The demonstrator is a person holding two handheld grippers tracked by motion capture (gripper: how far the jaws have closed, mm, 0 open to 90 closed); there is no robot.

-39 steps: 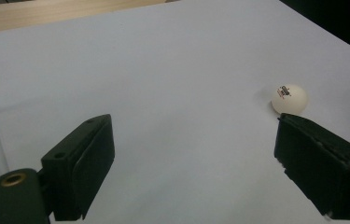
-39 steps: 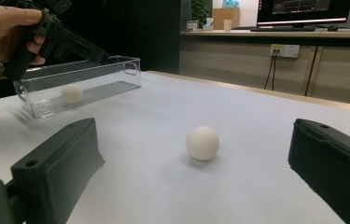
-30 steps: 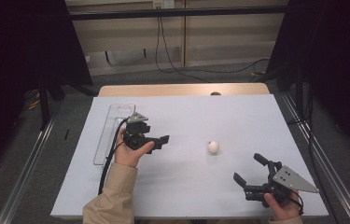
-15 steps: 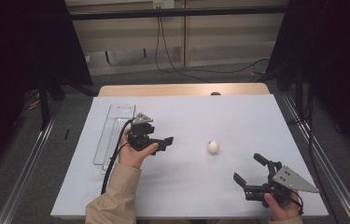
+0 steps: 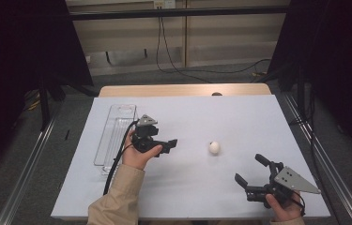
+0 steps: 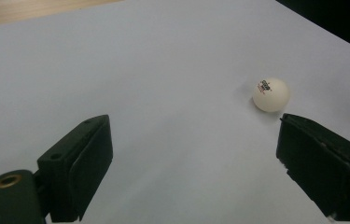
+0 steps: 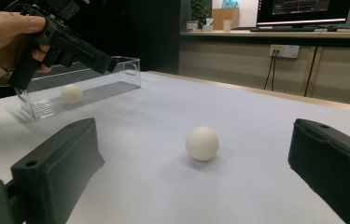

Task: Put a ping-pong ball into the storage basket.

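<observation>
A white ball [image 5: 214, 147] lies on the white table sheet, right of centre. My left gripper [image 5: 171, 144] is held above the sheet to the ball's left, its jaws open and empty, pointing toward the ball. In the left gripper view the ball [image 6: 270, 94] lies ahead, just beyond the right jaw, outside my left gripper [image 6: 191, 154]. My right gripper [image 5: 251, 169] rests low near the front right corner, open and empty. The ball [image 7: 202, 143] sits ahead of it, beyond my right gripper [image 7: 196, 172].
A clear plastic tray [image 5: 122, 108] lies lengthwise at the table's left. In the right gripper view the tray [image 7: 126, 70] holds a second white ball [image 7: 71, 93]. The sheet [image 5: 239, 117] ends at a wooden strip at the back. Cables trail on the floor beyond.
My left hand has drifted slightly to the right, toward the ball, with its jaws still open. The right gripper and the ball have stayed put.
</observation>
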